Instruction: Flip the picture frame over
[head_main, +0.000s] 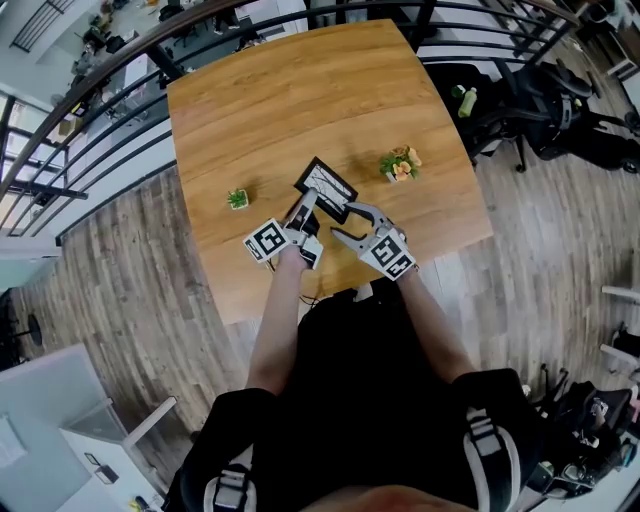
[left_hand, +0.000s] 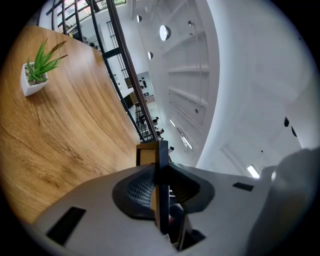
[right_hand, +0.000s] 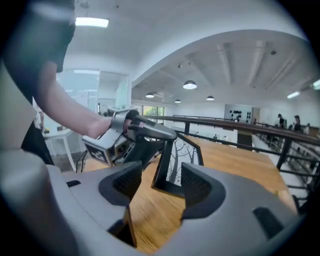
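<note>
The black picture frame (head_main: 326, 186) rests on the wooden table (head_main: 300, 100) just in front of both grippers. In the right gripper view the frame (right_hand: 184, 159) stands tilted up on its lower edge, its bare-tree print facing the camera. My left gripper (head_main: 303, 214) is shut on the frame's left edge. The left gripper view shows that thin dark edge (left_hand: 161, 156) pinched between the pads of the left gripper (left_hand: 160, 189). My right gripper (head_main: 352, 224) is open just short of the frame, apart from it. The right gripper (right_hand: 161, 185) has nothing between its jaws, and the left gripper (right_hand: 131, 134) shows beyond them.
A small green plant in a white pot (head_main: 237, 199) sits left of the frame and shows again as the potted plant (left_hand: 36, 74). A pot of orange and yellow flowers (head_main: 400, 165) stands to the right. A black railing (head_main: 110, 105) runs behind the table; bags and chairs (head_main: 545, 110) lie at right.
</note>
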